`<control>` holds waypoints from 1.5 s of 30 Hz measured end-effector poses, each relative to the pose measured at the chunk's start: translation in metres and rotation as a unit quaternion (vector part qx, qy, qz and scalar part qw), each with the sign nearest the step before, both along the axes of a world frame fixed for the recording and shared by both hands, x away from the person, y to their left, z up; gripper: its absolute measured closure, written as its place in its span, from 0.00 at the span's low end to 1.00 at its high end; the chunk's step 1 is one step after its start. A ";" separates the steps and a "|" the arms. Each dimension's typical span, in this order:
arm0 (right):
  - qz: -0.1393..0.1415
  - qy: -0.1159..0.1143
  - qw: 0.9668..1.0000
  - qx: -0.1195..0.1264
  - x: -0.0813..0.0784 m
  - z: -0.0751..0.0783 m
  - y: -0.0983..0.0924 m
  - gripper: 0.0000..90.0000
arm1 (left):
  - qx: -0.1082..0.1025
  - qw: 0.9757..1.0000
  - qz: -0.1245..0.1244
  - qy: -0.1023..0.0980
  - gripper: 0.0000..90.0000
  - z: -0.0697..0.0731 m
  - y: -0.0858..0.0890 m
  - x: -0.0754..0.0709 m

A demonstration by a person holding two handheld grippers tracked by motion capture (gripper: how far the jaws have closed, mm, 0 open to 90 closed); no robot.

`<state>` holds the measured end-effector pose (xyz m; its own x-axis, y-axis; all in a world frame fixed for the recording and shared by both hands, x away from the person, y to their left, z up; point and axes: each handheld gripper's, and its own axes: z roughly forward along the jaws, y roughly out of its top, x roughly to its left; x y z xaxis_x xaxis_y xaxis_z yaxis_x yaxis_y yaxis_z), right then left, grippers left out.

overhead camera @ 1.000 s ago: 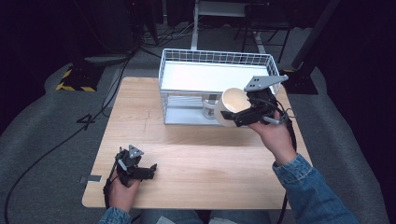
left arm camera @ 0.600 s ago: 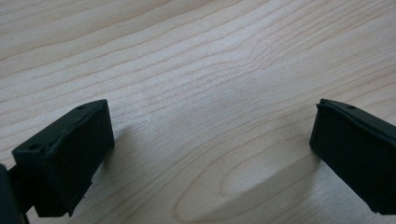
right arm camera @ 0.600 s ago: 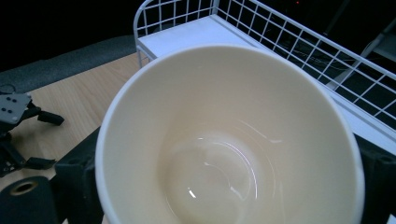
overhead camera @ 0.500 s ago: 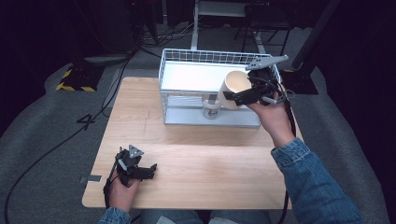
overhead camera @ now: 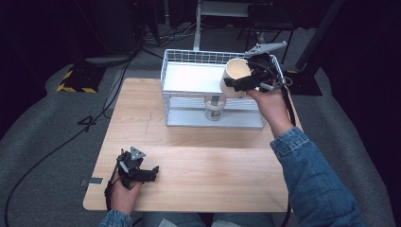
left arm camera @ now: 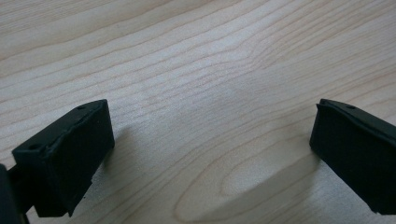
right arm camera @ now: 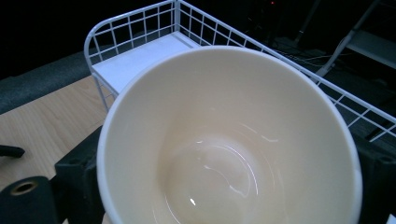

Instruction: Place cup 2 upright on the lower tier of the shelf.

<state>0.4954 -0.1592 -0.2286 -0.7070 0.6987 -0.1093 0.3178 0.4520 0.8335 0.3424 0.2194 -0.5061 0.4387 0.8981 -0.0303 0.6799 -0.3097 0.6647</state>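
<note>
Above the white wire rack [overhead camera: 176, 71] at one o'clock, the right gripper [overhead camera: 247, 81], fingers clamped on a cream cup [overhead camera: 235, 76], had carried it up from the tabletop [overhead camera: 208, 161], apparently toward shelving; the left gripper [overhead camera: 137, 169] rested with fingers apart.

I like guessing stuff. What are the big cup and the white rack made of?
The cup looks like glazed ceramic, maybe glossy plastic: cream, smooth, with shiny glints inside. The rack looks like white-coated metal wire: thin rods crossing in a grid.
</note>
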 end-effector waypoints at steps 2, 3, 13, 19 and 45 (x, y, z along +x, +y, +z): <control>-0.005 0.000 1.000 0.001 0.006 0.001 0.001 0.11 | 0.000 1.000 0.000 0.000 0.00 0.000 0.000 0.000; -0.009 0.001 1.000 0.000 0.009 0.001 0.002 0.11 | 0.000 1.000 0.000 0.000 0.00 0.000 0.000 0.000; -0.033 0.023 0.999 -0.003 0.041 -0.001 0.007 0.11 | 0.001 1.000 0.000 0.000 0.00 0.000 0.000 0.000; -0.039 0.033 0.999 -0.002 0.056 -0.004 0.013 0.11 | 0.000 1.000 -0.002 0.001 0.00 0.000 -0.001 0.002; -0.042 0.073 0.996 -0.018 0.079 -0.014 0.034 0.11 | 0.000 1.000 -0.003 0.000 0.00 0.000 -0.001 0.002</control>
